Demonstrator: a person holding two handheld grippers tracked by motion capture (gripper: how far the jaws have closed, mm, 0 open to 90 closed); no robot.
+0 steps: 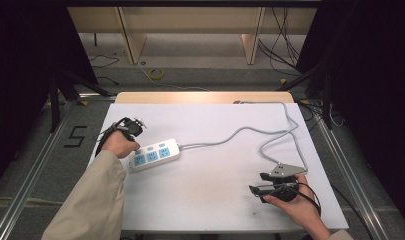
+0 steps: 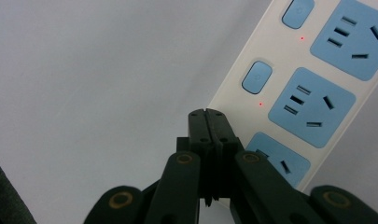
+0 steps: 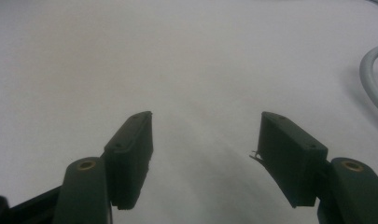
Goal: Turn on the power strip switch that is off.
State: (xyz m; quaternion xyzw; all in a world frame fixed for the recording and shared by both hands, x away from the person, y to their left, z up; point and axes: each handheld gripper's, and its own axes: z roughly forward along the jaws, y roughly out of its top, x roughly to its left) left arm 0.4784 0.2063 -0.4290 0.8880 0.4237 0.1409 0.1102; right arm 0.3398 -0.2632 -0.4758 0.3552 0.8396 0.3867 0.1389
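The power strip (image 1: 154, 155) lies on the white table (image 1: 215, 200), near its left edge and a little toward the far side, with the three blue sockets facing up. Its grey cable (image 1: 250, 131) runs across the top to the far right corner. The left gripper (image 2: 206, 113) has its jaws pressed together with nothing between them, and the tip sits at the long edge of the strip, close to the row of switch buttons (image 2: 257, 77); I think the jaws are closed so they can push a button like one finger. The right gripper (image 1: 256, 189) rests near the front right corner, well apart from the strip, jaws spread and empty, probably waiting. No container is on the table.
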